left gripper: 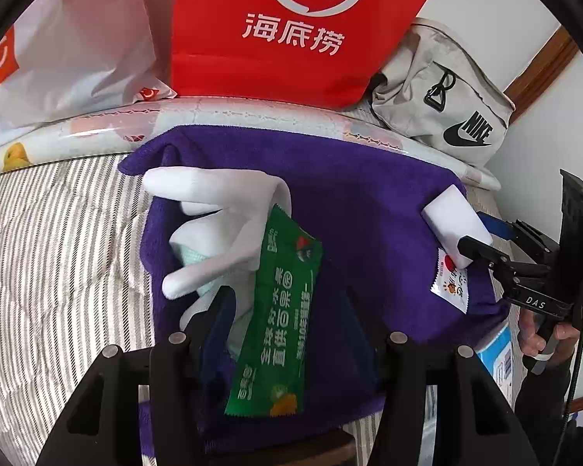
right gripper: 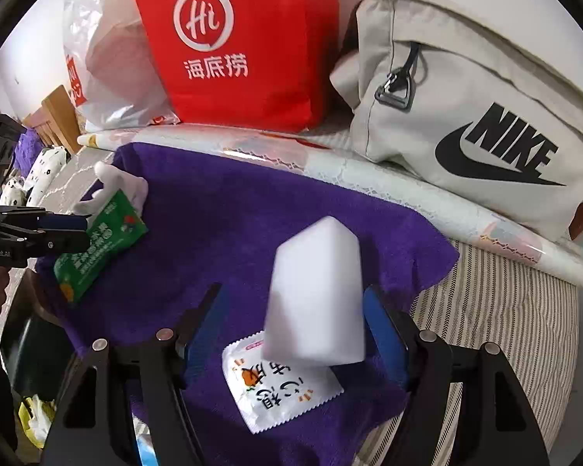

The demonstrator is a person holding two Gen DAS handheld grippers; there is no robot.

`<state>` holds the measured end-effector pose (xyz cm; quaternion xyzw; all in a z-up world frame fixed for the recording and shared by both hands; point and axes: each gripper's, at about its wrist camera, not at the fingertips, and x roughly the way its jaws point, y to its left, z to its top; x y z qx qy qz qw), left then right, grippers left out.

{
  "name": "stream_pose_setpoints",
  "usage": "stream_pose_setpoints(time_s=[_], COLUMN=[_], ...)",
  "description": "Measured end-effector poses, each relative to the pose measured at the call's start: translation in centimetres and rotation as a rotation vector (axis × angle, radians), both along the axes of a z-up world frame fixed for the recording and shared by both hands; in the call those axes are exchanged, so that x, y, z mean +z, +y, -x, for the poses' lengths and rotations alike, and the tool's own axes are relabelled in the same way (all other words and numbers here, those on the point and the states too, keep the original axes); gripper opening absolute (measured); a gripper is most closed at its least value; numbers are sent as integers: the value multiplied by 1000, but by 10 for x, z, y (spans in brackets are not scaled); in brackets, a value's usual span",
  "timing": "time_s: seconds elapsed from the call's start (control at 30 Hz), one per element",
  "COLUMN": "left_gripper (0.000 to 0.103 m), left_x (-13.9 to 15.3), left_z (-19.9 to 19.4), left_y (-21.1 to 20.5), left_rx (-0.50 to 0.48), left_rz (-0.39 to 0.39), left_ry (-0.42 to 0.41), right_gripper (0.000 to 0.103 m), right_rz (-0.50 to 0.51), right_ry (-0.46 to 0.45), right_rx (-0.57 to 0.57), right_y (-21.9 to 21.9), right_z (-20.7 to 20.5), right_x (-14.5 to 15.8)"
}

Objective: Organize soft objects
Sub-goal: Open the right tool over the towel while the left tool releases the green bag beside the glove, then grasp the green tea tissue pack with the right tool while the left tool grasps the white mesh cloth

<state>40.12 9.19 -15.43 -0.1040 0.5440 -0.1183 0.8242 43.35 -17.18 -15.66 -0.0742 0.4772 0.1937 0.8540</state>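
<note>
A purple towel (left gripper: pixel 361 209) (right gripper: pixel 229 209) lies spread on the striped bed. On it lie a white glove (left gripper: pixel 217 209) (right gripper: pixel 124 186), a green wet-wipe packet (left gripper: pixel 280 322) (right gripper: pixel 97 248), a white sponge block (right gripper: pixel 318 295) (left gripper: pixel 456 229) and a small white sachet (right gripper: pixel 280 388) (left gripper: pixel 449 283). My left gripper (left gripper: pixel 287 310) is open around the green packet and glove. My right gripper (right gripper: pixel 295 310) is open, its blue pads either side of the sponge, which looks blurred and tilted; whether the right pad touches it is unclear.
A red shopping bag (left gripper: pixel 291 31) (right gripper: pixel 245 46), a white plastic bag (left gripper: pixel 66 54) and a beige Nike bag (right gripper: pixel 478 116) (left gripper: pixel 447 97) stand behind a rolled sheet (right gripper: pixel 408 186) at the towel's far edge. Striped bedding (left gripper: pixel 58 256) lies left and right.
</note>
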Motion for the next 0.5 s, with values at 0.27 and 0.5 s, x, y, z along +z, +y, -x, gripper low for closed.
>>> stream_pose_setpoints(time_s=[0.27,0.5], left_gripper=[54,54], left_x=[24,47], left_z=[29,72], left_y=[6,7], left_rx=[10,33], left_rz=[-6,-15], left_ry=[-41,-89], right_gripper=[71,71], right_rz=[-50,-78], right_ry=[-42,-94], right_rx=[-24,-40], right_y=[-10,-12], right_z=[28,79], right_x=[30,55])
